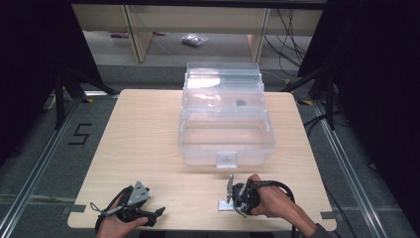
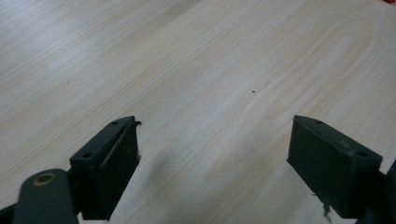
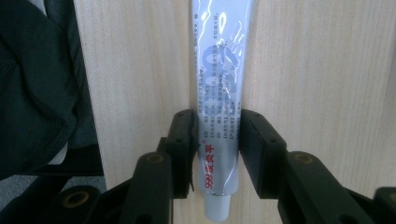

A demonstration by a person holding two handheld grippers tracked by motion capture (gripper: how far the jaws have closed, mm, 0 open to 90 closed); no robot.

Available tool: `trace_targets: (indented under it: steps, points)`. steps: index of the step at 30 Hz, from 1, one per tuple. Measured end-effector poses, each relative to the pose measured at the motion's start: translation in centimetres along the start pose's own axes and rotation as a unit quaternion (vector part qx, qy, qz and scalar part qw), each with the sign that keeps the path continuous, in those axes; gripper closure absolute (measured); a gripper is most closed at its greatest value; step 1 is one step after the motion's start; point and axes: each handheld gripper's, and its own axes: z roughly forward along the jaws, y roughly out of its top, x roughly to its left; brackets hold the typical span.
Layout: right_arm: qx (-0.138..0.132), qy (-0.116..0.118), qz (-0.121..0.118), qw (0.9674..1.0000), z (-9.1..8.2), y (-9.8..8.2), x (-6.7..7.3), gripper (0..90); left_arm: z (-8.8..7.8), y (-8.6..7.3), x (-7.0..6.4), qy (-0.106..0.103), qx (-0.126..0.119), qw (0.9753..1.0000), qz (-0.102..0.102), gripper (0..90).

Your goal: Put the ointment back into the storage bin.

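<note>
Silver tube (image 3: 219,112), lower centre of frame — right gripper (image 3: 217,135) is pinching it for lifting; left gripper (image 2: 212,158), jaws spread, is idling; open clear bin (image 1: 225,148) waiting mid-table.

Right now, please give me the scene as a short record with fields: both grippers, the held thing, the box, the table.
right gripper: jaws closed on the tube, near its cap end
tube: silver, printed text, lying on the table
left gripper: jaws wide apart, nothing between them, low over bare wood
clear plastic box: lid open, standing at the far middle of the table
table: light wood
person's hands: one on each gripper, at the near edge
</note>
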Motion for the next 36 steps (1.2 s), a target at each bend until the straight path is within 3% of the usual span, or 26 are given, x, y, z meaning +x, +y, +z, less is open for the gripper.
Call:
trace_targets:
  steps: [2,3,4,8,10,14,16,18,19,20,23,24,26,27,28,29,33,34,35,36]
  points:
    - [0.001,-0.001,-0.003,1.0,0.0,0.0,0.0,67.8,0.0,0.0,0.0,0.002,0.002,1.0,0.0,15.9]
    - [0.005,0.001,0.013,0.9999,0.0,0.1,0.1,68.8,0.0,0.0,0.0,0.002,0.001,1.0,0.001,15.9]
    - [0.004,-0.002,-0.002,1.0,0.1,0.0,0.0,69.0,0.0,0.0,0.0,0.002,0.0,1.0,0.001,15.9]
    - [0.008,-0.002,-0.007,0.9999,0.2,0.1,0.0,69.6,0.0,0.0,0.0,0.001,-0.001,1.0,0.0,15.9]
    - [0.021,0.002,0.011,0.9997,0.1,0.2,0.2,69.8,0.0,0.0,0.0,0.002,0.001,1.0,0.002,15.9]
    - [0.012,-0.008,-0.017,0.9997,0.3,0.2,-0.1,70.2,0.0,0.0,0.0,0.001,-0.002,1.0,0.0,15.9]
    - [0.013,-0.008,-0.013,0.9998,0.3,0.3,0.1,70.4,0.0,0.0,0.0,0.002,0.0,1.0,0.001,15.9]
    - [0.022,0.001,0.008,0.9997,0.2,0.3,0.3,70.6,0.0,0.0,0.0,0.002,-0.001,1.0,0.0,15.9]
    - [0.016,-0.003,-0.011,0.9998,0.2,0.2,0.0,70.7,0.0,0.0,0.0,0.002,0.0,1.0,0.001,15.9]
    - [0.017,-0.001,0.005,0.9998,0.2,0.1,0.2,70.7,0.0,0.0,0.0,0.001,0.0,1.0,0.001,15.9]
    - [0.01,-0.002,-0.002,0.9999,0.0,0.1,0.2,70.8,-0.1,0.0,0.1,-0.002,0.003,1.0,0.005,15.9]
    - [0.014,-0.005,0.01,0.9998,-0.2,0.0,0.3,70.8,0.0,0.0,0.0,0.002,-0.002,1.0,-0.001,15.9]
    - [0.002,-0.015,0.0,0.9999,-0.3,-0.1,0.1,70.9,0.0,0.0,0.0,0.002,-0.001,1.0,0.001,15.9]
    - [0.008,-0.01,0.012,0.9998,-0.5,-0.1,0.3,70.8,0.0,0.0,0.1,0.002,0.001,1.0,0.003,15.9]
    - [0.001,-0.015,0.003,0.9999,-0.6,-0.2,0.2,70.9,0.0,0.0,0.0,0.002,-0.001,1.0,0.001,15.9]
    - [0.002,-0.014,0.014,0.9998,-0.8,-0.2,0.3,70.9,0.0,0.0,0.0,0.002,0.0,1.0,0.001,15.9]
    - [-0.003,-0.015,0.012,0.9998,-1.4,-0.5,0.1,70.9,0.0,0.0,0.0,0.002,0.001,1.0,0.002,15.9]
    - [0.001,-0.013,0.028,0.9995,-1.7,-0.5,0.2,70.9,0.0,0.0,0.0,0.002,-0.001,1.0,0.001,15.9]
    - [-0.007,-0.018,-0.003,0.9998,-2.0,-0.6,-0.3,70.9,0.0,0.0,0.0,0.002,0.0,1.0,0.001,15.9]
    - [-0.007,-0.018,-0.003,0.9998,-2.0,-0.6,-0.3,70.9,0.0,0.0,0.0,0.002,0.0,1.0,0.001,15.9]
